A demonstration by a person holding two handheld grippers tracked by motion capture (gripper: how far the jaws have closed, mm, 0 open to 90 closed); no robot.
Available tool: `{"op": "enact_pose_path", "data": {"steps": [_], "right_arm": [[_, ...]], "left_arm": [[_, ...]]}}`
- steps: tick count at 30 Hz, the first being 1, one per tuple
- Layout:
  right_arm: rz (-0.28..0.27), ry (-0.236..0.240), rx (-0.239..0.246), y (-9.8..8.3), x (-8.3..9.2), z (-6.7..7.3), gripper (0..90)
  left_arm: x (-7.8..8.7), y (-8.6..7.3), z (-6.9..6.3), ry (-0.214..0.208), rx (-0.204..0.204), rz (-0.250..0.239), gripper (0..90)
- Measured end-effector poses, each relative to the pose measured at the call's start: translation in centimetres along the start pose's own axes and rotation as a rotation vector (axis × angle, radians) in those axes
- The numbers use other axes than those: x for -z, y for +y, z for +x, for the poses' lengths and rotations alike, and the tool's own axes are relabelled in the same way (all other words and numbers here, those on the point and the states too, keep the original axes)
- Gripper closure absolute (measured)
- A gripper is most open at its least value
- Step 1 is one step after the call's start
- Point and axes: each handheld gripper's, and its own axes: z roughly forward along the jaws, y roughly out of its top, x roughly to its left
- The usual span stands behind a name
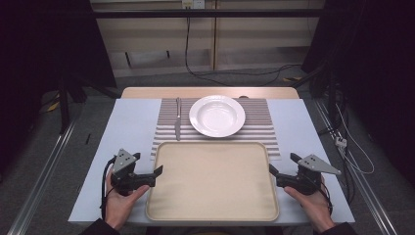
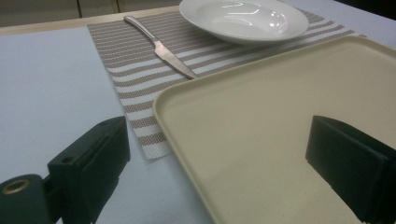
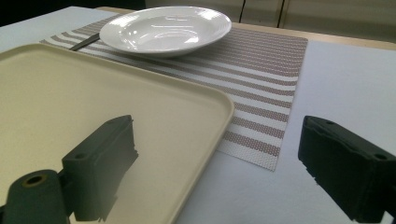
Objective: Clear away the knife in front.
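An empty beige tray [image 1: 211, 182] lies at the near middle of the table. My left gripper [image 1: 147, 164] is at its left edge and stands open. In the left gripper view my left gripper [image 2: 219, 163] has one jaw over the tray [image 2: 280, 116] and the other over the bare table, so the rim runs between them untouched. My right gripper [image 1: 284, 164] is at the tray's right edge, also open. In the right gripper view my right gripper [image 3: 224, 168] straddles the rim of the tray [image 3: 70, 93] the same way, with nothing held.
Behind the tray a striped placemat [image 1: 259, 122] carries a white deep plate [image 1: 217, 115] and, to its left, a steel knife [image 1: 178, 120]. The pale blue tabletop [image 1: 129, 127] runs along both sides. Cables cross the floor beyond the table's far edge.
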Motion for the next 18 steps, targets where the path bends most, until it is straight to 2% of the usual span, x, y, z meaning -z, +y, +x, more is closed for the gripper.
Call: {"op": "enact_pose_path", "data": {"steps": [4, 5, 11, 13, 16, 18], "right_arm": [[-0.002, 0.005, -0.004, 0.1, -0.2, 0.0, 11.0], [-0.003, 0.012, -0.006, 0.1, -0.2, 0.0, 10.9], [0.016, 0.018, -0.008, 0.0, -0.7, -0.1, 10.4], [0.02, 0.022, -0.021, 0.1, -0.8, -0.2, 9.7], [0.018, 0.025, -0.015, 0.1, -0.9, -0.1, 9.7], [0.017, 0.028, -0.006, 0.2, -0.9, 0.0, 9.8]], "left_arm": [[0.1, 0.1, -0.1, -0.001, -0.005, -0.002, 6.3], [0.1, 0.1, -0.2, 0.009, -0.023, 0.007, 6.3], [0.0, 0.3, -0.1, 0.011, -0.002, 0.007, 6.8], [-0.1, 0.5, -0.2, 0.016, -0.007, 0.012, 6.8], [-0.2, 0.7, -0.5, 0.029, -0.007, 0.007, 7.2], [-0.4, 1.0, -0.6, 0.017, -0.015, 0.011, 7.2]]}}
